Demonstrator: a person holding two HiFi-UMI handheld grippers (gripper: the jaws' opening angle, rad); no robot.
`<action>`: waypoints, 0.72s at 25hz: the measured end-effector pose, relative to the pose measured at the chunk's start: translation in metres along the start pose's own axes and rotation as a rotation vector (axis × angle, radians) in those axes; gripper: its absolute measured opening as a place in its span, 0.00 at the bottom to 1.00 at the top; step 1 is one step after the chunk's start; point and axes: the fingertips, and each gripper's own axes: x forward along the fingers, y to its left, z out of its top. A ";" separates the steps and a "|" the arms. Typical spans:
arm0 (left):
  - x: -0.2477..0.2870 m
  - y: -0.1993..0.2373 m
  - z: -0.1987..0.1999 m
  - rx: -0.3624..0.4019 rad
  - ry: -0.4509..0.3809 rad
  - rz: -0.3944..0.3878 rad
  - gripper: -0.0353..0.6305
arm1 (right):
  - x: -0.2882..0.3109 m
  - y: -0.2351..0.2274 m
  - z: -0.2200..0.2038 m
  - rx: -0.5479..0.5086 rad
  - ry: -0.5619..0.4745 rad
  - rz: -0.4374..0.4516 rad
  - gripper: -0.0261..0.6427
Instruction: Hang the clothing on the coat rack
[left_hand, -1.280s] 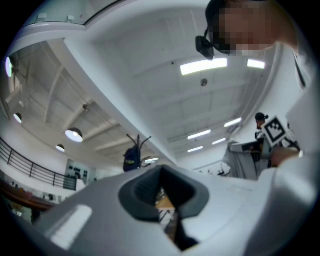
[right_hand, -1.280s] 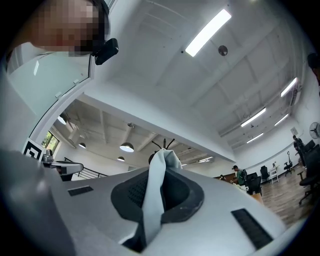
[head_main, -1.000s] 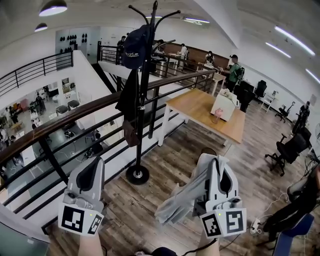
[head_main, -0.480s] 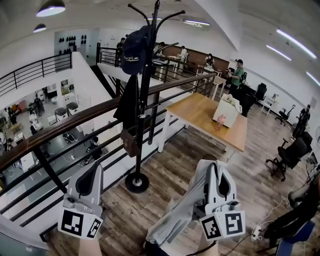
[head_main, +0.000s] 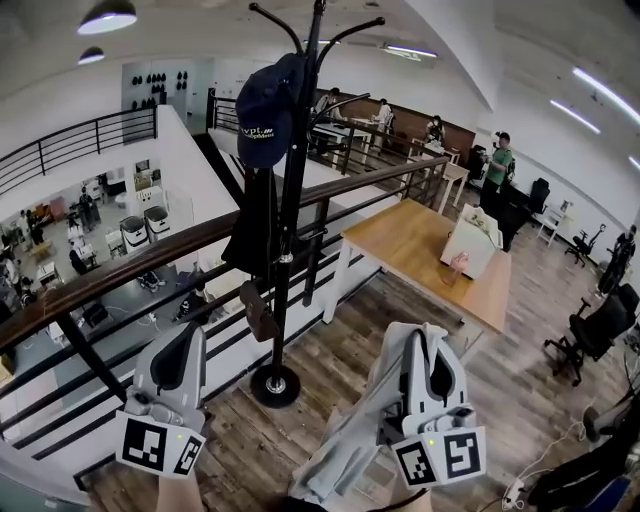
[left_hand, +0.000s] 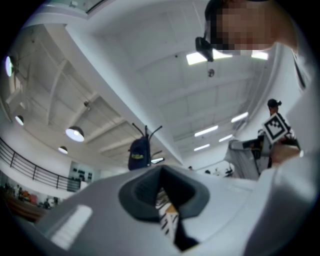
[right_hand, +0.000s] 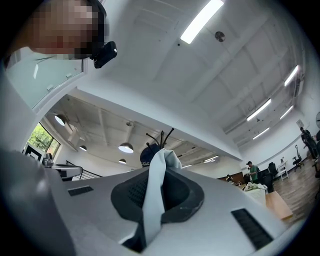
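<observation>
A pale grey garment (head_main: 345, 450) is held by the right gripper (head_main: 425, 338), whose jaws are closed on it. In the right gripper view the cloth (right_hand: 154, 200) is seen bunched into a narrow band that rises between the pads and folds over at the tip. In the head view it is draped in long creases down the gripper's left side, over the wooden floor (head_main: 300, 350). The left gripper (head_main: 185, 345) is kept narrow with nothing gripped. The coat rack (head_main: 290, 200) is seen farther off, beside the railing (head_main: 150, 255); a dark cap (head_main: 262, 110) and a dark garment (head_main: 255, 220) are hung on it.
</observation>
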 end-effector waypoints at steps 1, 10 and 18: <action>0.011 0.001 -0.003 0.001 -0.002 0.003 0.06 | 0.010 -0.005 -0.003 0.000 -0.004 0.007 0.06; 0.082 -0.001 -0.032 0.024 -0.008 0.031 0.06 | 0.077 -0.046 -0.032 0.006 -0.030 0.066 0.06; 0.111 -0.002 -0.044 0.049 0.010 0.047 0.06 | 0.113 -0.072 -0.044 -0.009 -0.039 0.083 0.06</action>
